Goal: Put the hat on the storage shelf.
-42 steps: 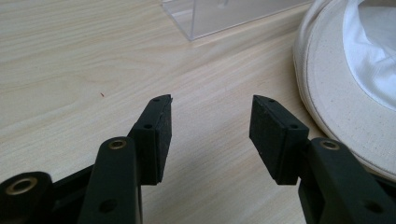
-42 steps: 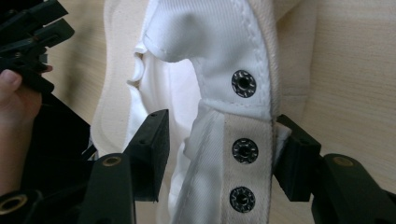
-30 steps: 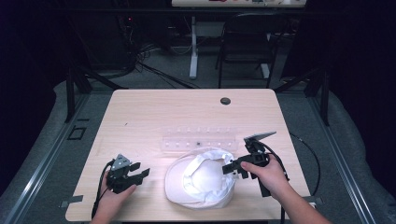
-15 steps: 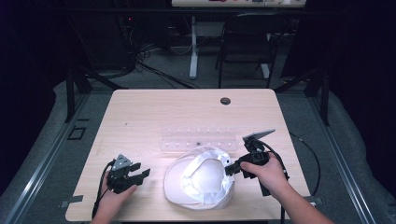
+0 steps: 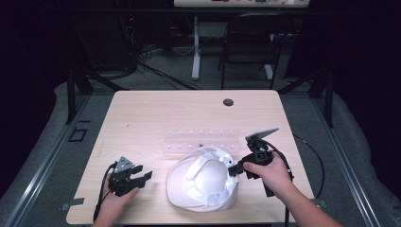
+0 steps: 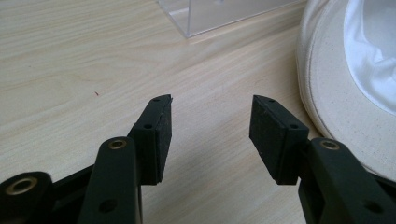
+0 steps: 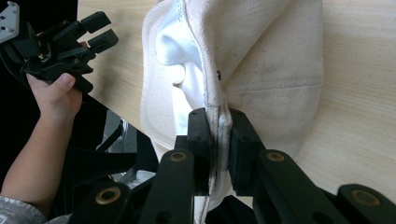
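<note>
Change: white hat now lies more opened, lining up, than a second ago.
High view: hat on the table's near edge, between both grippers.
Left gripper view: left gripper spread wide, holding nothing, beside the brim.
Right gripper view: right gripper clamped on the hat's edge.

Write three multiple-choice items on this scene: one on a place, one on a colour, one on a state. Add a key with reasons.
1. Where does the clear plastic box lie?
A. beyond the hat
B. under the hat
C. at the table's left edge

2. What colour is the hat?
A. black
B. off-white
C. red

3. What is the right gripper doing?
A. hanging open
B. resting on bare wood
C. clamping the hat's edge

Key: 1 A, in the high view it sits farther up the table; 2 B, cream cloth with a white lining; 3 C, its jaws pinch the fabric, while the left gripper is open.
</note>
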{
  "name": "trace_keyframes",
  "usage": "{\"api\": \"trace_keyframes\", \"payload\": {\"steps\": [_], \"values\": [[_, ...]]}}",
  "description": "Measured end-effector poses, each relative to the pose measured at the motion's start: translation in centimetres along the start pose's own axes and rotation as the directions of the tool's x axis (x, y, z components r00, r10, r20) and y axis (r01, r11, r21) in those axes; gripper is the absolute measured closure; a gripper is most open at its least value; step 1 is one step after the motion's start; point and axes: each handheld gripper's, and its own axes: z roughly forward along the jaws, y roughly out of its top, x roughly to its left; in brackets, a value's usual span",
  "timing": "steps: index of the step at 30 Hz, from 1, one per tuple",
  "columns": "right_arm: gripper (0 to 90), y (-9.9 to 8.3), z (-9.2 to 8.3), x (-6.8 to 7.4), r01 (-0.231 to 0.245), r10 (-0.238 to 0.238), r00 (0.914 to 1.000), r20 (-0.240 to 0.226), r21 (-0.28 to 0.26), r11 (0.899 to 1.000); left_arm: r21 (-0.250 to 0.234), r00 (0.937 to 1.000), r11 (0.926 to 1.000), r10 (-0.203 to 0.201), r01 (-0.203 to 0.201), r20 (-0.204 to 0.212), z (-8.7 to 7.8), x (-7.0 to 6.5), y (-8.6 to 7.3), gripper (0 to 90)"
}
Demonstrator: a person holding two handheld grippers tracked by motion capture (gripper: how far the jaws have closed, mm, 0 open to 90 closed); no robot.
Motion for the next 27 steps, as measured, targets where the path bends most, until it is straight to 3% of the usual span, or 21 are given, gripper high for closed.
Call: {"api": "trace_keyframes", "payload": {"steps": [11,18,27], "values": [[81.4,0.3,-1.7,1.8,0.006,-0.006,1.0000,0.005,-0.027,1.000,0.001,1.0000,1.0000,0.003,-0.003,0.004,0.1,-0.1,0.0,49.1],[81.6,0.5,-2.8,3.1,0.022,-0.022,0.9994,-0.026,-0.029,0.999,0.002,1.0000,1.0000,0.005,-0.005,0.004,0.1,-0.1,0.0,49.2],[81.7,0.7,-3.7,3.8,0.034,-0.036,0.9984,-0.043,-0.036,0.999,0.002,1.0000,1.0000,0.005,-0.005,0.004,0.2,-0.2,0.0,49.1]]}}
